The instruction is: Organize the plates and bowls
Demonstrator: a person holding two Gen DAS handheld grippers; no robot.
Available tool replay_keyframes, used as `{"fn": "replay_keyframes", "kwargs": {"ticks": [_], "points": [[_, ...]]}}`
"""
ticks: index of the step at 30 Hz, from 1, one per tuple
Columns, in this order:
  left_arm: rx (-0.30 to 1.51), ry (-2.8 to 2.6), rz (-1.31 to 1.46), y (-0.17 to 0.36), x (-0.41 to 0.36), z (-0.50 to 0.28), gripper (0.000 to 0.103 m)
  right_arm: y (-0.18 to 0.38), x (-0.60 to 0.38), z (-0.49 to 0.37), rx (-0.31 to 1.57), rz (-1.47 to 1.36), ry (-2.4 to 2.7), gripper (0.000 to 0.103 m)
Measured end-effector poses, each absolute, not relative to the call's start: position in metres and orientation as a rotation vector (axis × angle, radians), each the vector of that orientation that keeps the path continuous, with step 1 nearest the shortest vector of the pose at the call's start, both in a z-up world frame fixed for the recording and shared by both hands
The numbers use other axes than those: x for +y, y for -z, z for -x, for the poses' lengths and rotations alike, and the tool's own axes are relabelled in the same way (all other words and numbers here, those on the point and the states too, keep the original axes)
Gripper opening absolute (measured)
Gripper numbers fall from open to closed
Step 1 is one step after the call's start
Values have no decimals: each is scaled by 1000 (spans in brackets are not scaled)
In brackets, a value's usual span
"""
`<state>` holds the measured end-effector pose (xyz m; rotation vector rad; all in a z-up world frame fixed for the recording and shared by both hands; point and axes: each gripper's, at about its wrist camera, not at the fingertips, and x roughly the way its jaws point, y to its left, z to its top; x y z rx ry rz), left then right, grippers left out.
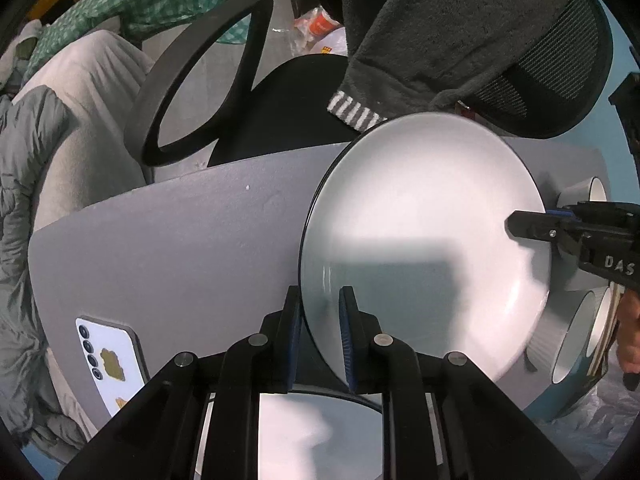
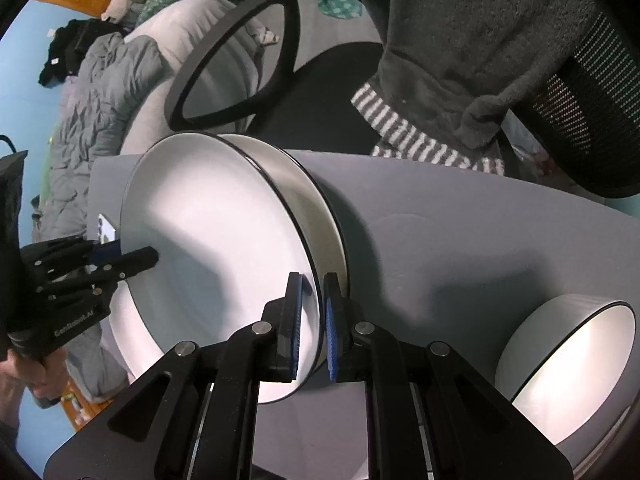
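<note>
A large white plate with a black rim (image 1: 424, 236) is held between both grippers above the grey table (image 1: 180, 248). My left gripper (image 1: 320, 320) is shut on the plate's near rim. My right gripper (image 2: 314, 320) is shut on the opposite rim of the same plate (image 2: 208, 256); it also shows in the left wrist view (image 1: 528, 228). A second white plate (image 2: 304, 200) lies right under the held one. White bowls (image 1: 580, 336) stand at the right of the table, one large in the right wrist view (image 2: 572, 368).
A white phone (image 1: 112, 360) lies on the table's left part. A black office chair (image 1: 200, 80) with a dark grey fleece garment (image 1: 460, 32) stands behind the table. A grey quilt and bedding (image 1: 24, 200) lie at the left.
</note>
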<state>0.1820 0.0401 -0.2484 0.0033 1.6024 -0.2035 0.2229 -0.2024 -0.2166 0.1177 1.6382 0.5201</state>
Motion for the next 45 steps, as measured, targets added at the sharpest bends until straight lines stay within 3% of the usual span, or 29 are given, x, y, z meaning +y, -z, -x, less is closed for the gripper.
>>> {"fn": "replay_keyframes", "kwargs": {"ticks": [8,11,13,14,15,19,25,31,36,39,45], "points": [[1581,209,-88,246,32,-179,18,215,-201,-230,1685,-128,-525,23],[1568,212,-96,244,30,-177,27,208,-200,-232,1691,-121,-532,30],[1564,216,-91,243,30,-177,27,203,-201,-232,1686,-90,-506,39],[1561,220,-91,242,30,-176,27,201,-201,-233,1679,-75,-497,49],[1556,222,-93,241,30,-176,27,199,-200,-233,1672,-61,-497,50],[1543,221,-101,234,30,-176,28,197,-200,-233,1667,-15,-503,50],[1485,227,-147,212,32,-167,38,174,-199,-221,1575,120,-466,51],[1434,211,-167,189,38,-145,52,144,-195,-199,1468,264,-446,62],[1402,183,-180,171,50,-121,53,121,-193,-182,1431,274,-441,63],[1383,173,-195,161,59,-106,60,109,-190,-171,1409,282,-436,66],[1364,153,-234,153,80,-77,60,97,-182,-146,1381,323,-409,68]]}}
